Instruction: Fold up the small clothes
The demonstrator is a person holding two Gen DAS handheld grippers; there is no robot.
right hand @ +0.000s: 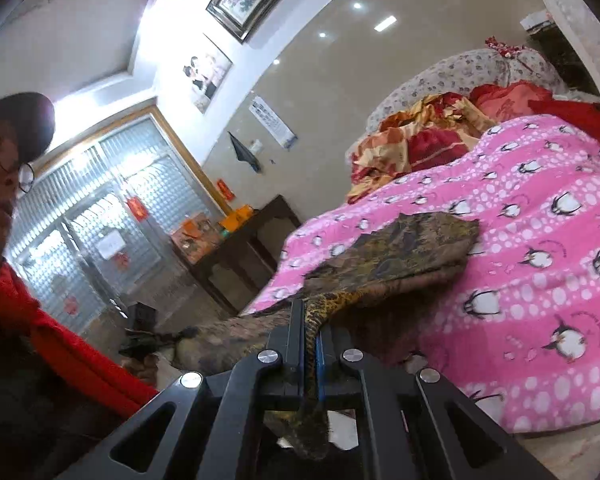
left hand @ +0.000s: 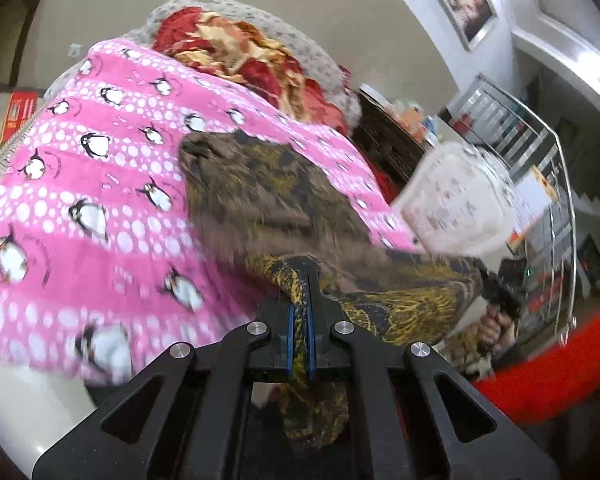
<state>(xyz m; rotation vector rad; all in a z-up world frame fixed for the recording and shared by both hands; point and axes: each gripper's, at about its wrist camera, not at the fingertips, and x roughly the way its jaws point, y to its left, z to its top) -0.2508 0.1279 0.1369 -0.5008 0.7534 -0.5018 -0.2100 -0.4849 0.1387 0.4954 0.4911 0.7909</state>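
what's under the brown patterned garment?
The pink penguin blanket lies under the brown patterned garment at its far end; the near edge is lifted by both tongs. Whatever lies beneath the blanket is hidden.

A brown garment (left hand: pixel 268 192) with yellow-and-black print lies on a pink blanket (left hand: pixel 100 184) patterned with white dots and penguins.

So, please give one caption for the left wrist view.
Left gripper shut on brown patterned garment over pink penguin blanket.

left gripper (left hand: pixel 300 280) pinching brown-gold garment (left hand: pixel 268 196), pink penguin blanket (left hand: pixel 80 184)
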